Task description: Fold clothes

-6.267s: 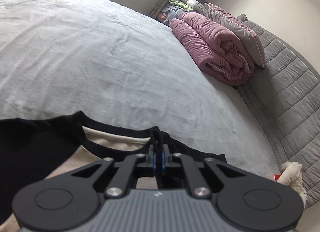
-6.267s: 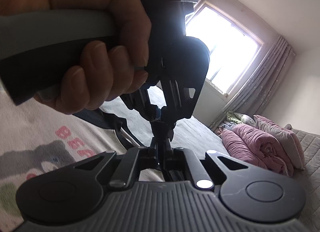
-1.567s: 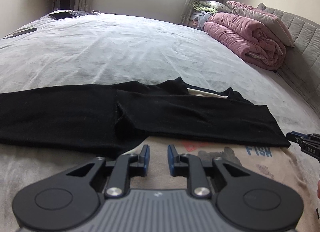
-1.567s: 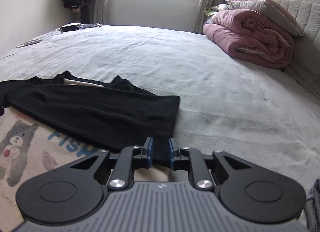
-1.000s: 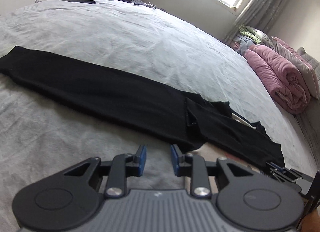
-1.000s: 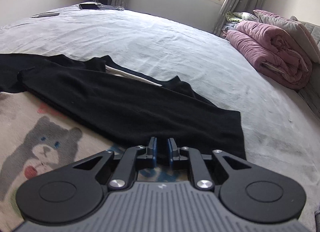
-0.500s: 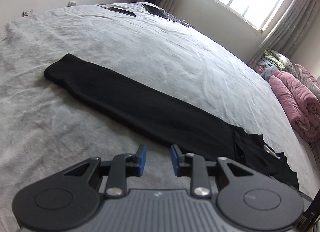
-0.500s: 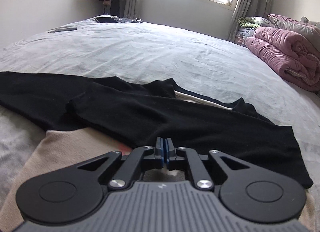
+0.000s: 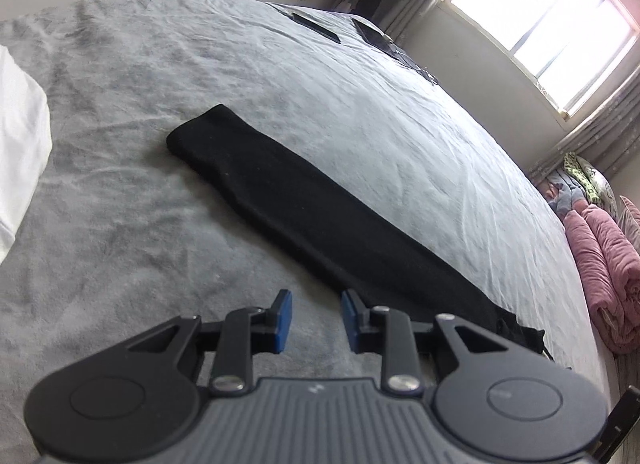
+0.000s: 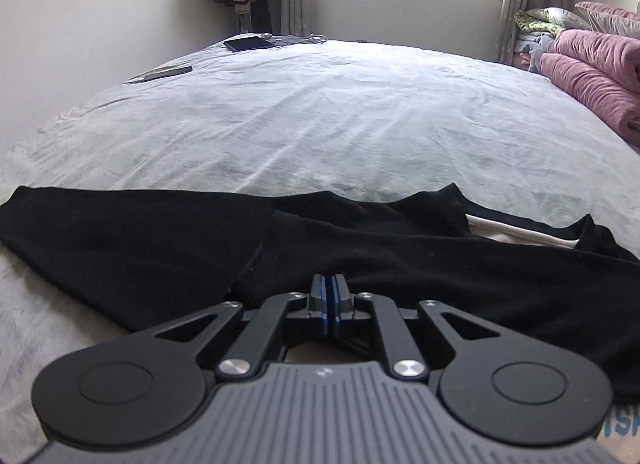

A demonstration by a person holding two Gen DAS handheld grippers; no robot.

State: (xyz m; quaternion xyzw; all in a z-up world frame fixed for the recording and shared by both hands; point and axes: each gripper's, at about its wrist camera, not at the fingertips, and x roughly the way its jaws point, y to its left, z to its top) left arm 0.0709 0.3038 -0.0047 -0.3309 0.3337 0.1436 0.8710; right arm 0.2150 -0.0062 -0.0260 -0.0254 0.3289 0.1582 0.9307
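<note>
Left gripper (image 9: 312, 318) part open over the bed (image 9: 360, 112), gripping nothing; black sleeve (image 9: 304, 216) runs off to 11 o'clock. Right gripper (image 10: 328, 304) pinched together, empty, above the shirt (image 10: 400, 264).

The bedspread (image 9: 360, 112) is soft, matt grey cloth, finely creased. The sleeve (image 9: 304, 208) is matt black knit with a slightly fuzzy nap. The quilt (image 10: 592, 76) at right looks plush pink fabric. The tablet (image 10: 248, 43) at upper left has a smooth, faintly glossy face.
</note>
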